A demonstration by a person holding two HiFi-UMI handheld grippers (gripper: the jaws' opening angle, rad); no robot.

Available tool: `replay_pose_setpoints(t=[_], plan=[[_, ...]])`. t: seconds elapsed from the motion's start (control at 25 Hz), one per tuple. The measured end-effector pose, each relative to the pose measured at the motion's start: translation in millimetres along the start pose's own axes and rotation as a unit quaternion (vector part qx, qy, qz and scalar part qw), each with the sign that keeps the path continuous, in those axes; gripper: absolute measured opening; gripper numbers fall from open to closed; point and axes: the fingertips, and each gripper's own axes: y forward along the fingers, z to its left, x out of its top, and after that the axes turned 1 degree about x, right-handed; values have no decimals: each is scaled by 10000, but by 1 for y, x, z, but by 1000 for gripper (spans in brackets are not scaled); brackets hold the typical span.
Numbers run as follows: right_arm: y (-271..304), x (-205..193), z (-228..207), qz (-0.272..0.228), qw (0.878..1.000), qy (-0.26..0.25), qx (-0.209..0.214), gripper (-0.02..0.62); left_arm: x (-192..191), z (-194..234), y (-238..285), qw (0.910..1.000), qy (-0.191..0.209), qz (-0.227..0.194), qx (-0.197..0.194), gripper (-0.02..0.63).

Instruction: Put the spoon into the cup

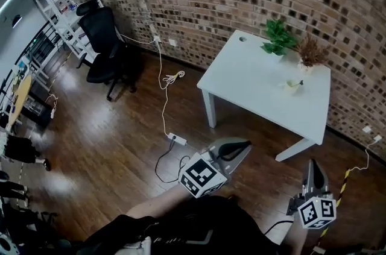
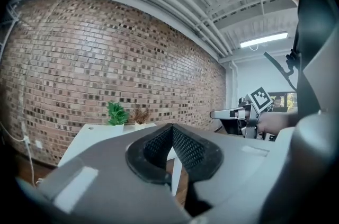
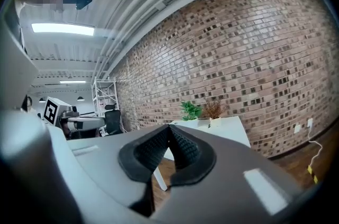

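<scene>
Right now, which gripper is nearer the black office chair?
Left. The left gripper is on the black office chair's side, though well short of it. The right gripper is farther over, by the white table's near corner.

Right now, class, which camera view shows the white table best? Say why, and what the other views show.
The head view: it looks down on the whole white table, its top and legs. The left gripper view catches only part of the table, low and nearly edge-on; the right gripper view likewise.
</scene>
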Motion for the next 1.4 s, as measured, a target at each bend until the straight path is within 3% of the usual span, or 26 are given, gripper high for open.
replay_pose_setpoints(t=[0.28,0.48,0.68,0.88,1.04,1.4], plan=[[3,0,63,47,9999,-43,-139,6,8,28,-58,9999,90,-139,-28,-6],[4,-19,124,94,9995,-266,-108,6,-12,41,-116,9997,6,-198,-133,-6],[-10,-24,155,2,9992,-356,-195,6,-21,47,-140,9994,1,-260,-244,-6],[-56,-17,148,-148,9982,-377,-453,6,-13,18,-139,9985,94,-355,-397,-6],[-94,-10,131,-241,9983,-301,-430,6,-3,-15,-128,9984,70,-407,-384,-6],[-175,-9,72,-325,9965,-127,-766,6,7,-86,-106,9982,60,-387,-447,-6]])
